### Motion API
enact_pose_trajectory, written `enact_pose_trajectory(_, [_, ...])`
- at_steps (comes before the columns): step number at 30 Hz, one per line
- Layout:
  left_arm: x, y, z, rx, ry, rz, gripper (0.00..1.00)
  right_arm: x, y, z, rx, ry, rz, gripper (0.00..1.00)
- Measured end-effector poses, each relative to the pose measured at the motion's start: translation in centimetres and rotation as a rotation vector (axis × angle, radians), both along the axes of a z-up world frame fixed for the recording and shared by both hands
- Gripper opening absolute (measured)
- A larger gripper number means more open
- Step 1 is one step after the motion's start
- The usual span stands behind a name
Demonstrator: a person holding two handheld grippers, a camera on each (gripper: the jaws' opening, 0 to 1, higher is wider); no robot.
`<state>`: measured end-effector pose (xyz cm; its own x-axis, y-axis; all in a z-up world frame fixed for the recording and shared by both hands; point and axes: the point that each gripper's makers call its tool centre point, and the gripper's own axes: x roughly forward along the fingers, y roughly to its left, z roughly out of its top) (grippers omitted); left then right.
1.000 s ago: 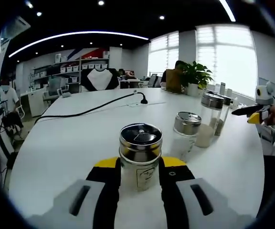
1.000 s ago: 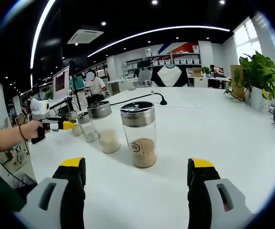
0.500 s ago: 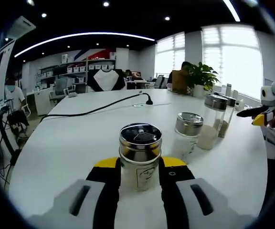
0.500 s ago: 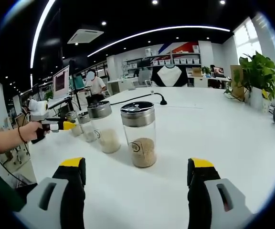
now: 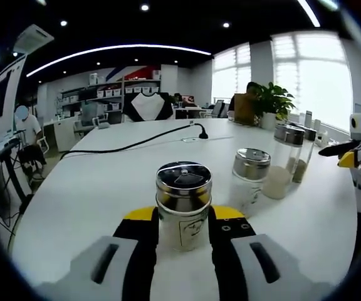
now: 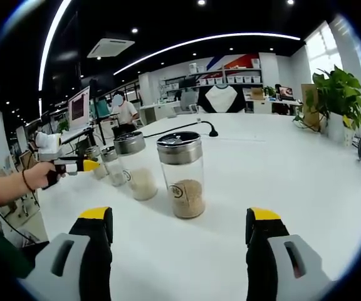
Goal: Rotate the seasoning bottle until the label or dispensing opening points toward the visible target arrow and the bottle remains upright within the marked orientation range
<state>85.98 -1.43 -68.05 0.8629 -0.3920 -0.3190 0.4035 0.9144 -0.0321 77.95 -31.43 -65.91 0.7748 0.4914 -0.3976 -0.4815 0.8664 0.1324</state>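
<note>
The left gripper [image 5: 182, 235] had its black, yellow-tipped jaws clamped on the short clear glass seasoning bottle with the shiny metal lid [image 5: 183, 204], one jaw pressed to each flank. That bottle stood upright on the round white table [image 5: 99, 188], sitting at six o'clock in the left gripper view, right at the near edge. A squeeze low on the body like that made sense to me: it left the lid free and kept the bottle vertical for a twist about its own axis. The printed label faced the camera between the jaws. No target arrow could be made out on the tabletop, so how far the turn had to go could not be judged.

At two o'clock from the held bottle stood a second short metal-lidded jar [image 5: 250, 182], and beyond it, toward three o'clock, two taller glass jars with pale contents [image 5: 282, 160], all in a row and well apart from the grip. A black cable [image 5: 130, 144] snaked across the table toward twelve o'clock.

The right gripper [image 6: 182, 251] hung with its jaws spread wide and holding nothing, looking at a tall jar of brownish grains [image 6: 182, 175] at twelve o'clock, probably just keeping clear. At nine o'clock in that view, a hand [image 6: 39, 175] held the left gripper by the far bottles.
</note>
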Motion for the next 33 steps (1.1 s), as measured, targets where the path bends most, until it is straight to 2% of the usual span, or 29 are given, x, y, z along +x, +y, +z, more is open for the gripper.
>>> enact_pose_trajectory(7, [-0.1, 0.0, 0.0, 0.012, -0.008, 0.015, 0.33, -0.2, 0.5, 0.3, 0.022, -0.013, 0.015, 0.89])
enact_pose_trajectory(16, [-0.1, 0.1, -0.1, 0.049, -0.021, 0.020, 0.34, -0.1, 0.5, 0.4, 0.013, -0.013, 0.016, 0.89])
enact_pose_trajectory(17, [-0.2, 0.0, -0.1, 0.051, -0.025, 0.017, 0.37, -0.1, 0.5, 0.3, 0.013, -0.012, 0.017, 0.89])
enact_pose_trajectory(20, [-0.4, 0.2, 0.1, 0.079, -0.049, 0.045, 0.59, -0.1, 0.6, 0.4, 0.005, -0.011, 0.020, 0.89])
enact_pose_trajectory(22, [-0.7, 0.3, 0.3, 0.092, -0.057, 0.045, 0.60, 0.0, 0.5, 0.5, 0.001, -0.015, 0.019, 0.89])
enact_pose_trajectory(25, [-1.3, 0.3, 0.9, 0.061, -0.064, 0.052, 0.60, 0.1, 0.4, 0.5, 0.004, -0.015, 0.014, 0.89])
enact_pose_trajectory(29, [-1.9, 0.4, 2.1, 0.065, -0.103, 0.064, 0.61, 0.1, 0.5, 0.5, 0.004, -0.016, 0.015, 0.89])
enact_pose_trajectory(32, [-2.5, -0.3, 3.1, -0.022, -0.114, 0.048, 0.63, 0.1, 0.7, 0.5, 0.015, -0.015, 0.017, 0.89])
enact_pose_trajectory(33, [-2.8, -0.3, 3.3, -0.023, -0.117, 0.046, 0.64, 0.1, 0.7, 0.6, 0.015, -0.016, 0.018, 0.89])
